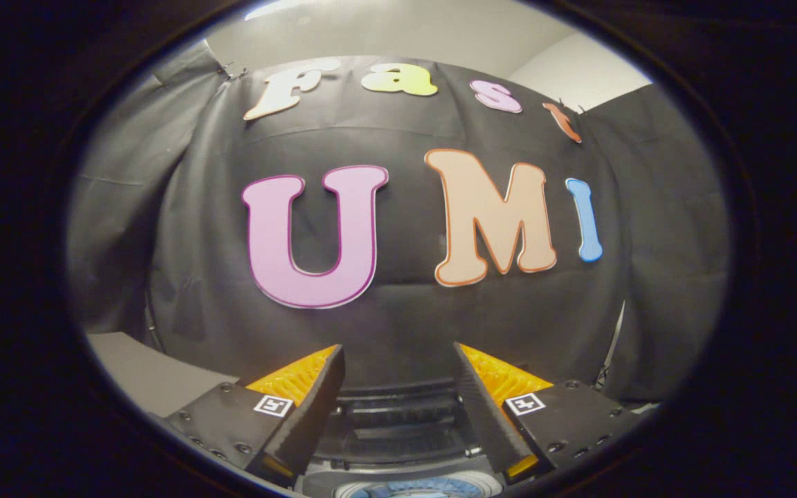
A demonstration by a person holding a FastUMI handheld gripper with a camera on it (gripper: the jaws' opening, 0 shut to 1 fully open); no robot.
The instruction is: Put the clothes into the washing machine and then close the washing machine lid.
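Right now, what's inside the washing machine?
Below the open, empty tool, the washing machine shows a round opening with something blue inside, perhaps clothes. The tool's body covers most of the drum, so what else lies in there is hidden.

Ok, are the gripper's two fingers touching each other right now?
Apart. The gripper view shows the gripper open: the black cloth wall is visible through the wide gap between its fingertips, and nothing is held between them.

No legible txt; square coded tags on tool [398,360] fingers.
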